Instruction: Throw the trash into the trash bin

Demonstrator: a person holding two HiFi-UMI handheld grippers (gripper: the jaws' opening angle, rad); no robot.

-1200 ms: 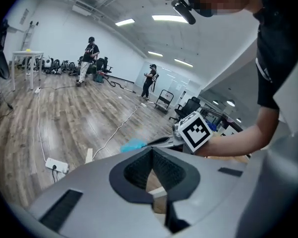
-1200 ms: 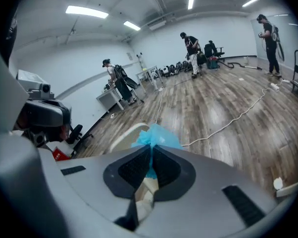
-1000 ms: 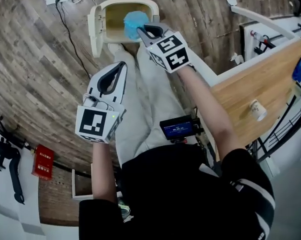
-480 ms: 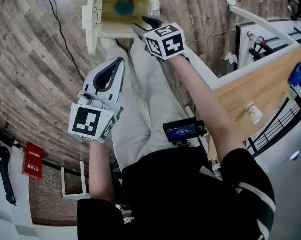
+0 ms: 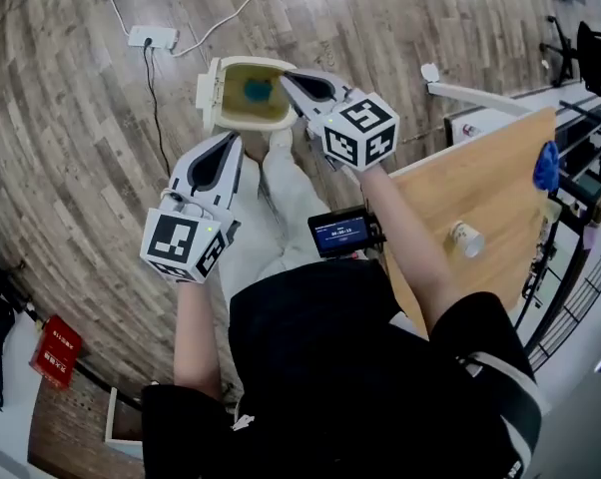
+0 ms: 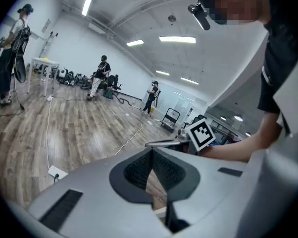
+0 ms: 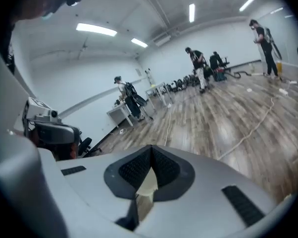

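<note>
Looking down in the head view, trash (image 5: 258,91) lies inside the bin (image 5: 243,124). The right gripper (image 5: 291,76) is at its 3 o'clock and the left gripper (image 5: 229,143) at 6.

Left gripper view: fingers (image 6: 136,170) clenched, empty.

Right gripper view: fingers (image 7: 134,168) have just been closing on nothing (drop looks done). Keep both clear of the rim.

The right hand-held gripper (image 5: 287,76), whose jaws had just been closing, covered the right rim of the trash bin (image 5: 210,93). Whether the pale patch behind its pads (image 7: 134,170) was a thing or the floor could not be told. The blue trash (image 5: 258,91) in the bin was too small to identify, as was a pale cup-like thing (image 5: 467,239) on the worktop (image 5: 480,178). The worktop's near left corner lay behind the person's arm (image 5: 410,257).
</note>
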